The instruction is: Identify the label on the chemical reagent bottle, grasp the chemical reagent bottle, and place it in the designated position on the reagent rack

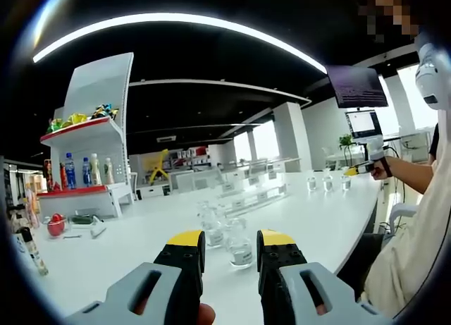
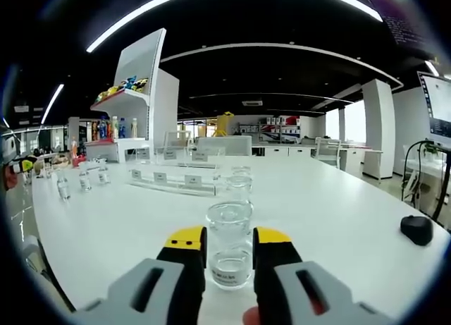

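— Clear glass reagent bottle [image 2: 230, 246] stands on the white tabletop [image 2: 338, 219], between our right tool [image 2: 230, 249]'s yellow-tipped jaws; whether they grip it, we cannot tell.
— Our left tool [image 1: 231, 249] is released, another clear bottle [image 1: 239, 244] just beyond.

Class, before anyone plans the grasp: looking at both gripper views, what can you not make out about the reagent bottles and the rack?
- Bottle label, right gripper view: print too small to read.
- Bottles ahead of the left gripper, left gripper view: labels blurred; the jaws hide their lower edges.
- Reagent rack, right gripper view: position tags too small to read.
- Right gripper: whether the pads touch the bottle is unclear.
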Motion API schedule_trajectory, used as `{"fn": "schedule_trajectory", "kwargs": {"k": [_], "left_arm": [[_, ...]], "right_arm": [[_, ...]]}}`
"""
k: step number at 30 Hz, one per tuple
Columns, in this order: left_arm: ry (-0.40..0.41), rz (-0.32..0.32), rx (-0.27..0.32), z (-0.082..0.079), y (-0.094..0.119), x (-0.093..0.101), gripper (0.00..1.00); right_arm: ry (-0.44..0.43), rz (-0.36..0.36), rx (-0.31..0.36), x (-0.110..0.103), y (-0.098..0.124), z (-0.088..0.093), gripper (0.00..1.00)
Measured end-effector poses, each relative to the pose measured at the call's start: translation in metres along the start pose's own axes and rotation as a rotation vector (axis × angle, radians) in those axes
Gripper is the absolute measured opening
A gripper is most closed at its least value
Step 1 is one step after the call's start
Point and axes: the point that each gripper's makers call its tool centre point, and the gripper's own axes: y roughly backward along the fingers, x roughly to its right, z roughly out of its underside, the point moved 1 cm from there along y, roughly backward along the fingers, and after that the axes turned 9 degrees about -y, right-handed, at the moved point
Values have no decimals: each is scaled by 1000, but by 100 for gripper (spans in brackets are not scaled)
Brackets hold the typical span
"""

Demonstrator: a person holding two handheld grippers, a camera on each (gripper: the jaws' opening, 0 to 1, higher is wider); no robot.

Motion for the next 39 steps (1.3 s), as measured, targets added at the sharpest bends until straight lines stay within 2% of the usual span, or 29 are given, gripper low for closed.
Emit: {"fn": "schedule_trajectory", "kwargs": {"k": [9,15,39], "left_arm": [[3,-2,-5,2,1,-1,30],[11,11,17,-4,2,2,30],[32,3,28,0,2,-2,30]], "right_arm": [[-2,1,1,0,-1,3,23],[-3,1,-2,1,-2,3,21],[1,8,20,1,-4,3,19]]}}
